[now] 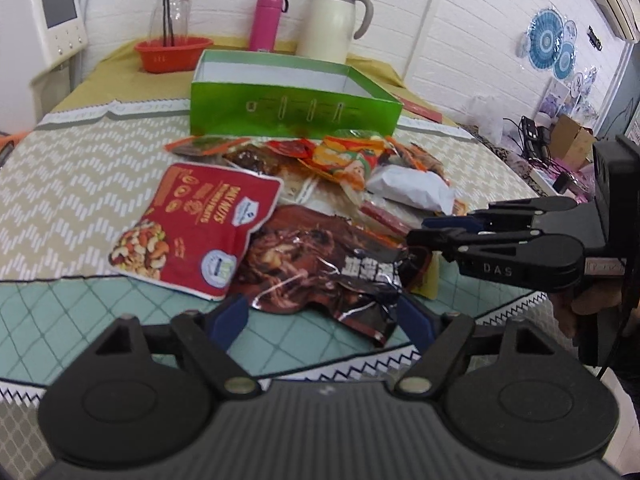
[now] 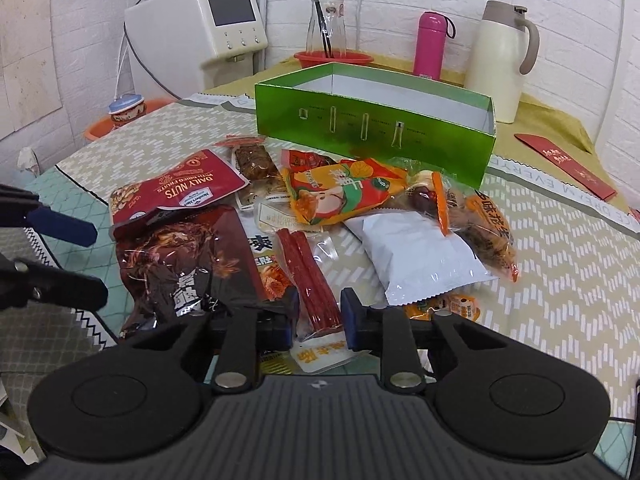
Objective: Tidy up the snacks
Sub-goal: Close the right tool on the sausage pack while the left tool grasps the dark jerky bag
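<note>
A pile of snack packets lies on the table in front of an open green box [image 1: 296, 110], which also shows in the right wrist view [image 2: 372, 128] and looks empty. The pile includes a red Daily Nuts pouch [image 1: 196, 228] [image 2: 180, 188], a dark brown packet [image 1: 316, 268] [image 2: 188, 264], a white packet [image 1: 412, 190] [image 2: 420, 256] and red sausage sticks [image 2: 312, 280]. My left gripper [image 1: 320, 320] is open, its fingers either side of the dark packet's near end. My right gripper [image 2: 320, 320] is open around the near end of the sausage sticks; in the left wrist view it [image 1: 420, 230] reaches in from the right.
Behind the box stand a red basin [image 1: 172, 54] with a glass jug, a pink bottle [image 1: 266, 20] and a cream thermos jug [image 1: 336, 20]. A white appliance [image 2: 220, 28] stands at the left. A red envelope [image 2: 568, 164] lies right of the box.
</note>
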Demonstrator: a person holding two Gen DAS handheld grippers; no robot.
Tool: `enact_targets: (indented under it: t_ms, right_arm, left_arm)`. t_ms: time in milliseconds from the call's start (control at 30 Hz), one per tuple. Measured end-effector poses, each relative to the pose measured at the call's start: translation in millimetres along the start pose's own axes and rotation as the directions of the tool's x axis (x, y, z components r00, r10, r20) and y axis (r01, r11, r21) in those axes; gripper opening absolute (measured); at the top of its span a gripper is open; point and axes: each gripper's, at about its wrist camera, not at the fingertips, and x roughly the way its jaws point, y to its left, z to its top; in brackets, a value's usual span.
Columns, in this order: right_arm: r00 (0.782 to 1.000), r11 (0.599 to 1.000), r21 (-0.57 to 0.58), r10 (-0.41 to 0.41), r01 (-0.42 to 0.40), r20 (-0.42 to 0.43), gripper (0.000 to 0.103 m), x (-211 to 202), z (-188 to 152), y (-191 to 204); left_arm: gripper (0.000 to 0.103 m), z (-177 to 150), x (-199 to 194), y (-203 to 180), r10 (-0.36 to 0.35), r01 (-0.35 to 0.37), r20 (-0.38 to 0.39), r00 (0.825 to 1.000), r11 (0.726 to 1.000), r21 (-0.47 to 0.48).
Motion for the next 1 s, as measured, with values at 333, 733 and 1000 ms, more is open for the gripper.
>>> enact_targets:
  t_ms: [333, 733, 1000]
  right_arm:
    - [0.999, 0.999, 0.037, 0.031, -0.032, 0.012, 0.022, -14, -11, 1]
    - [0.999, 0.999, -0.005, 0.047, -0.047, -0.001, 0.028, -14, -13, 14]
    - [0.999, 1.0, 0.008, 0.027, -0.027, 0.025, 0.022, -12, -13, 13]
  left_arm:
    - [0.071, -6, 19, -2, -0.057, 0.052, -0.025, 0.998, 0.986, -0.155]
    - [0.059, 8, 33, 5, 0.002, 0.001, 0.014, 1.0, 0.977, -0.212]
    - [0.023, 10, 30, 5, 0.009, 0.003, 0.054, 0.998, 0.976, -0.218]
